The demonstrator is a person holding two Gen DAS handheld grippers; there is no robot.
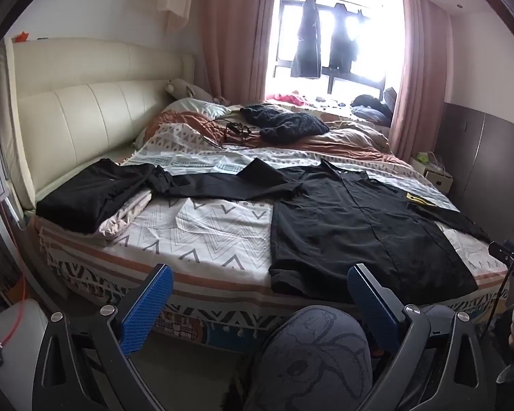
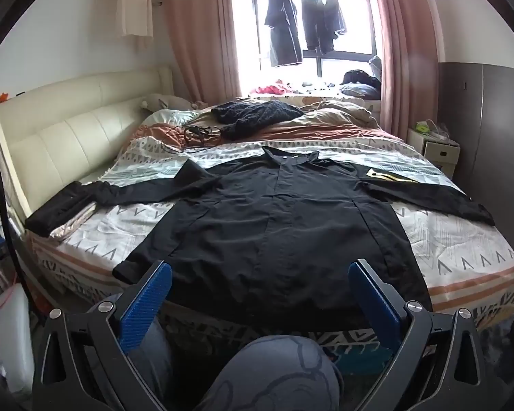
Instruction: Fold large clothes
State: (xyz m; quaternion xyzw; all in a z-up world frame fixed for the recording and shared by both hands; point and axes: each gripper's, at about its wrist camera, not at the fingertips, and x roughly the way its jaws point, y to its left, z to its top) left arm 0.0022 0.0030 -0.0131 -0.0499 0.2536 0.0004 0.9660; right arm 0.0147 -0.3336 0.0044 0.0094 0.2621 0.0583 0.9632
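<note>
At the foot of the bed, nearest the cameras, the left gripper and the right gripper both hang with jaws spread wide and nothing between their blue pads, above the person's patterned knee. Just beyond, a large black shirt lies flat and face up on the patterned bedspread, hem at the near edge, collar away, both sleeves stretched out sideways. Its left sleeve reaches a folded black garment at the bed's left side. Farther off sit a dark knitted item and tangled cables, then the window. The fold seems not yet begun; the next move likely calls for each gripper to pinch a sleeve or side edge and carry it inward.
</note>
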